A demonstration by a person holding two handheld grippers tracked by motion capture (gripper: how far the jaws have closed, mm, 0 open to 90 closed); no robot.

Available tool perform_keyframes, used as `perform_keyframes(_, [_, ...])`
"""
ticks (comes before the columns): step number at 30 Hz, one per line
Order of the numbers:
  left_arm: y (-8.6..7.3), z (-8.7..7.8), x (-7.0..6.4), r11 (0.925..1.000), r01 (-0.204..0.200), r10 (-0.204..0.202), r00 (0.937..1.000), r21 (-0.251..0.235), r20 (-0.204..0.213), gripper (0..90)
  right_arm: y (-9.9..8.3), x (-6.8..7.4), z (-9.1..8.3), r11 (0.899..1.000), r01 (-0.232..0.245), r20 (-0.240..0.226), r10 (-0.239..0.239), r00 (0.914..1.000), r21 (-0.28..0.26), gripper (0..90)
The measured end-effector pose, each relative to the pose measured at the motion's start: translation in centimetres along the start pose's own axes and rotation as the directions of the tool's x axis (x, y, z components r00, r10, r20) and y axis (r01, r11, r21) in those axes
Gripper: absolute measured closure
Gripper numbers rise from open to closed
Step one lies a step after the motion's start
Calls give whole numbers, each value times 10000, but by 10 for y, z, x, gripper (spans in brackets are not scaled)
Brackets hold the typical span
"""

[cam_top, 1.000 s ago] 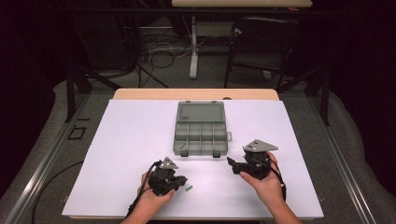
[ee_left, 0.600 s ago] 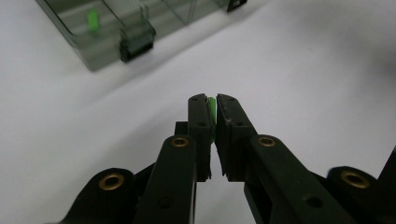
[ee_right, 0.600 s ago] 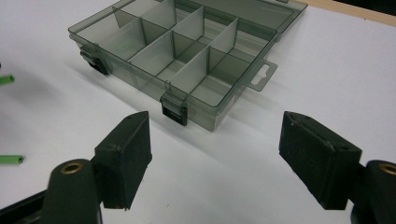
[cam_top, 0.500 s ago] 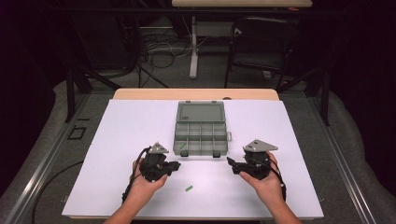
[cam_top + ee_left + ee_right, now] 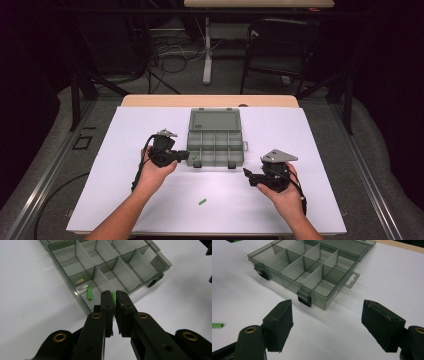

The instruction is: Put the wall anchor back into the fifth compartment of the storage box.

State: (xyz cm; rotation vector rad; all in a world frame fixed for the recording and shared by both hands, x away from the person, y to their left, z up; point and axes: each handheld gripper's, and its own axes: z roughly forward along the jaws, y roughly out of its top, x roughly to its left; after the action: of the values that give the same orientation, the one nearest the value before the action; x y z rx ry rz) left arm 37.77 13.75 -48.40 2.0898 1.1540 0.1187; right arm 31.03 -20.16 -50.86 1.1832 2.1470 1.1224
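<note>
Left gripper (image 5: 113,298): clenched on a small green piece (image 5: 114,299), pinched between the jaw tips. Just beyond the tips, the near-left corner compartment of the open compartment box (image 5: 140,258); a second green piece (image 5: 89,292) lying inside it. Half a second earlier: same gripper back over the bare sheet, short of the box. Right gripper (image 5: 327,315): released, jaws wide apart, nothing between them; box ahead, a stray green piece (image 5: 217,325) on the white sheet (image 5: 387,277) to its left. Position unchanged.
</note>
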Motion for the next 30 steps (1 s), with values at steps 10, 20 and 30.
perform_keyframes(10, [5, 13, 5, 9995, 308, -307, 9993, 15, -199, 851, 0, 0, 0, 10000, 23, 10, -23, 10000, 27, 248])
perform_keyframes(20, [8, 32, 7, 9993, 263, -249, 9985, 281, -490, 851, 0, 0, 0, 10000, 20, -1, -20, 10000, 31, 248])
perform_keyframes(30, [7, 45, 7, 9990, 293, -268, 9973, 352, -681, 851, 0, 0, 1, 10000, 22, 22, -22, 10000, 40, 248])
